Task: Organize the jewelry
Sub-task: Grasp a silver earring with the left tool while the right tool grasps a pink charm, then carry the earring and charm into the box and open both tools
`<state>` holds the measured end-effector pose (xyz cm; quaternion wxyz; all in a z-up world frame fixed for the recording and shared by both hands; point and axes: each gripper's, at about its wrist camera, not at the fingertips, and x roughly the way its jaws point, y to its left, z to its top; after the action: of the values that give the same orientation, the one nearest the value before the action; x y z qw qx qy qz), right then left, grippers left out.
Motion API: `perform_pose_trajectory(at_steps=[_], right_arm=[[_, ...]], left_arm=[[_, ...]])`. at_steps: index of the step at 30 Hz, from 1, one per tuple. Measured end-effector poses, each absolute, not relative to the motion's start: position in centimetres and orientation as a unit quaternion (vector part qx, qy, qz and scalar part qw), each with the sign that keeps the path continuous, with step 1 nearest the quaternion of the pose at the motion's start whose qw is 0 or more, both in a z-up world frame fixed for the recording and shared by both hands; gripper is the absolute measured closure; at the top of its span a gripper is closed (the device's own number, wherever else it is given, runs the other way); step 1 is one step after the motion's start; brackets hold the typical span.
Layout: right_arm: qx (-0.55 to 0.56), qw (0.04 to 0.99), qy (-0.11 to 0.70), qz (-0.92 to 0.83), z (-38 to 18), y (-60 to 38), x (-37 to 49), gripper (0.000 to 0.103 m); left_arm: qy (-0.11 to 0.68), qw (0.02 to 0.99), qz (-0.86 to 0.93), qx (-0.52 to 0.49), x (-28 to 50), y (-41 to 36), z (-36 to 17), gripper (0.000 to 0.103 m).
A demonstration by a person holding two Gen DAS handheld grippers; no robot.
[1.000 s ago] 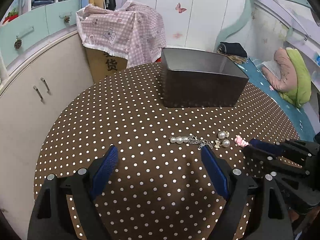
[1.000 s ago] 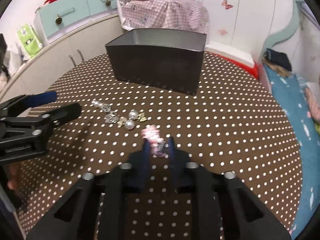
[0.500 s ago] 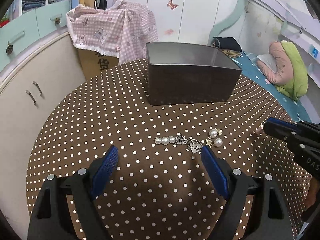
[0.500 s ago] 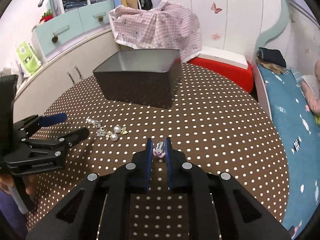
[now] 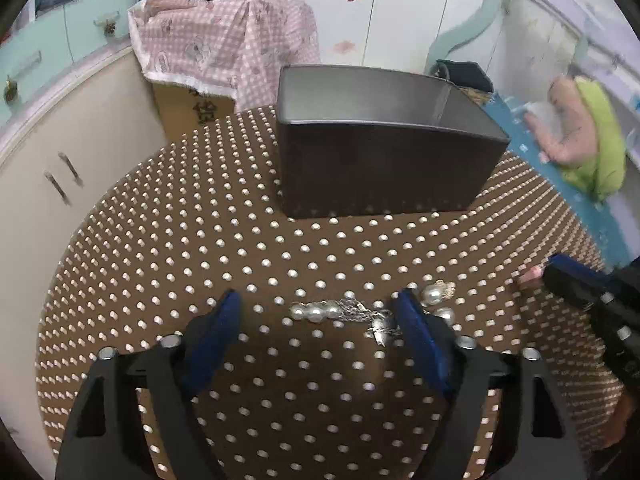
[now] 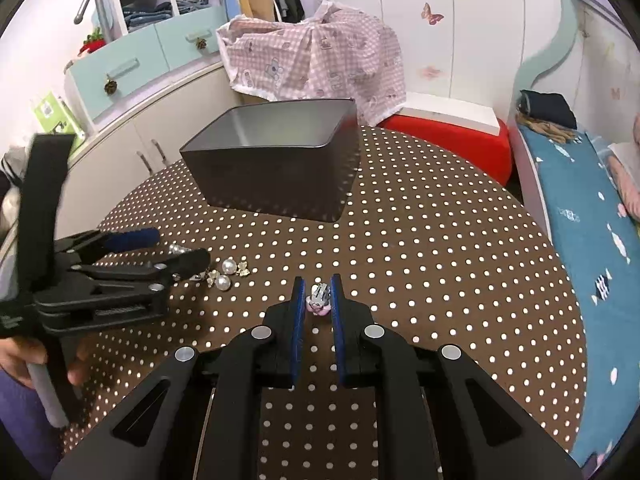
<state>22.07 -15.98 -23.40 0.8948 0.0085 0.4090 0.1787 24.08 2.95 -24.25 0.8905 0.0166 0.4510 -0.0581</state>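
Between closing left hand-held gripper [image 5: 320, 316] pads: pearl chain [image 5: 340, 313], untouched; right hand-held gripper [image 6: 317, 296] clamps pink charm [image 6: 319, 303].

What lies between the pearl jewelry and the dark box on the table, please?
Only bare polka-dot tablecloth separates the pearl jewelry from the dark box; both wrist views show it.

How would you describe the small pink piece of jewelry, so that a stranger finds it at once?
Start at the dark rectangular box on the dotted brown tablecloth. Nearer the camera, the right gripper is shut on the pink and silver piece. Unlike the pearl earrings lying on the cloth to its left, it is pink and held between blue pads.
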Motion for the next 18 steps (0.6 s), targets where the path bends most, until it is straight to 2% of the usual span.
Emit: perform_pose_trajectory(at_steps=[1,3,4,6,8,9,18], right_arm=[[0.009,0.895,0.409,0.179,-23.4,-16.1,22.1,0.090],[0.009,0.895,0.409,0.180,-23.5,-16.1,22.1,0.090],[0.009,0.895,0.408,0.179,-23.4,-16.1,22.1,0.090],[0.009,0.895,0.407,0.182,-23.3,-15.9,22.2,0.090],[0.008,0.895,0.405,0.184,-23.2,-15.8,22.2,0.090],[0.008,0.896,0.405,0.184,-23.1,-15.7,22.2,0.090],[0.010,0.903,0.388,0.184,-21.3,-15.4,22.0,0.090]], left_arm=[[0.451,0.890,-0.063,0.014,24.0,3.0,-24.2,0.036],[0.450,0.890,-0.063,0.013,24.0,3.1,-24.1,0.054],[0.450,0.891,-0.065,0.012,24.0,3.2,-24.0,0.060],[0.449,0.890,-0.075,0.010,23.7,3.3,-24.0,0.087],[0.450,0.889,-0.081,0.009,23.4,3.5,-23.9,0.089],[0.450,0.889,-0.086,0.006,23.4,3.5,-23.9,0.097],[0.432,0.896,-0.106,-0.005,21.9,4.0,-22.6,0.097]])
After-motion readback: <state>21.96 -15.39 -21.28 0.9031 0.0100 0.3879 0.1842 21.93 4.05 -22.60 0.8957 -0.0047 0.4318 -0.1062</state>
